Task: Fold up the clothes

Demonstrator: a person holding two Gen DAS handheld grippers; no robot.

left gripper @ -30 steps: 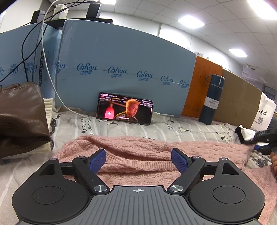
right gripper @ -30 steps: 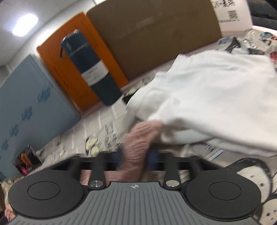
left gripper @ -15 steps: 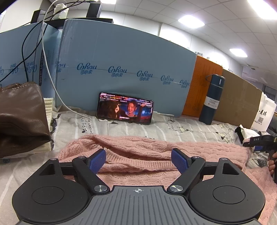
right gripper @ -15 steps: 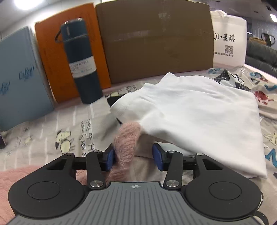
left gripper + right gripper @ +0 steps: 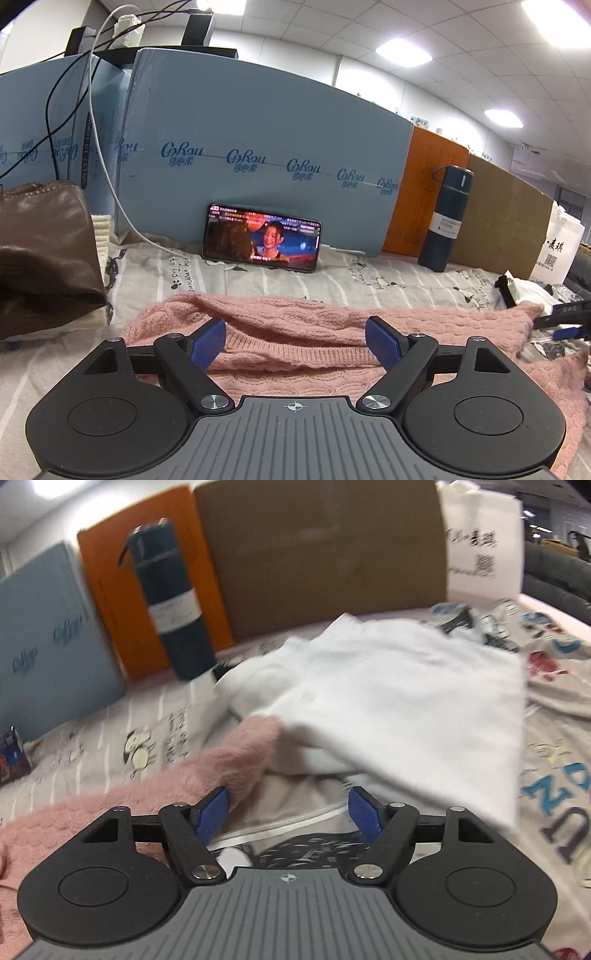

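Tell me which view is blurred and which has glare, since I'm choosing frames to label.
Right wrist view: motion blur smears the flask, white shirt and pink sweater. Left wrist view: sharp, but ceiling lights glare and the blue board bows from fisheye.

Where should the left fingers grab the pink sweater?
Probably the ribbed edge of the sweater, coming in low from the near side. That edge runs straight across between the open left fingers, so they already straddle it, and it is thick and bunched enough to pinch. The right gripper is opening, letting its corner go.
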